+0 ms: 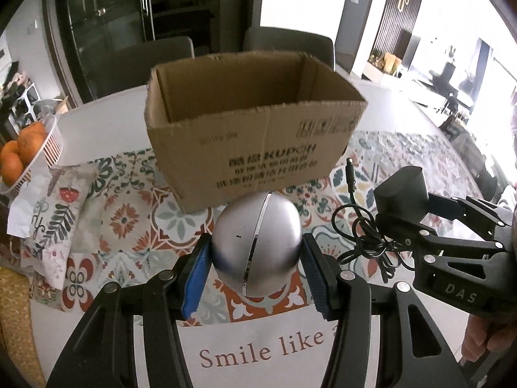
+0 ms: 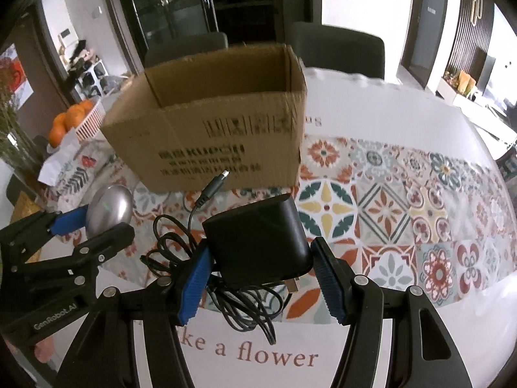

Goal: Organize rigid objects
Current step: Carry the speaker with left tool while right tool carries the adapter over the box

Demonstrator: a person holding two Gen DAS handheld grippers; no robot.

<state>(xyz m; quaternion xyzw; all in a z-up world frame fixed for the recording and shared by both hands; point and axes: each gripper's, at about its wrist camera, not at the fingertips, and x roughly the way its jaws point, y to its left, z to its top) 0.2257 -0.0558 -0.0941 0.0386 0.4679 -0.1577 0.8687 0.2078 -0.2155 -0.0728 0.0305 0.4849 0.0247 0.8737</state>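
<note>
My left gripper (image 1: 257, 253) is shut on a silver egg-shaped device (image 1: 257, 242) with a chrome seam, held above the tablecloth in front of an open cardboard box (image 1: 255, 148). My right gripper (image 2: 260, 260) is shut on a black power adapter (image 2: 258, 239), whose tangled black cable (image 2: 245, 307) hangs below with a plug (image 2: 215, 186) sticking up. The right gripper with the adapter (image 1: 400, 194) shows at the right of the left wrist view. The left gripper with the silver device (image 2: 110, 208) shows at the left of the right wrist view. The box (image 2: 210, 135) stands just beyond both; its inside looks empty.
A patterned tablecloth (image 2: 404, 200) covers the white table. A white basket of oranges (image 1: 26, 155) stands at the far left, beside a folded patterned cloth (image 1: 61, 213). Two dark chairs (image 2: 336, 48) stand behind the table. A plant vase (image 2: 16, 148) is at the left edge.
</note>
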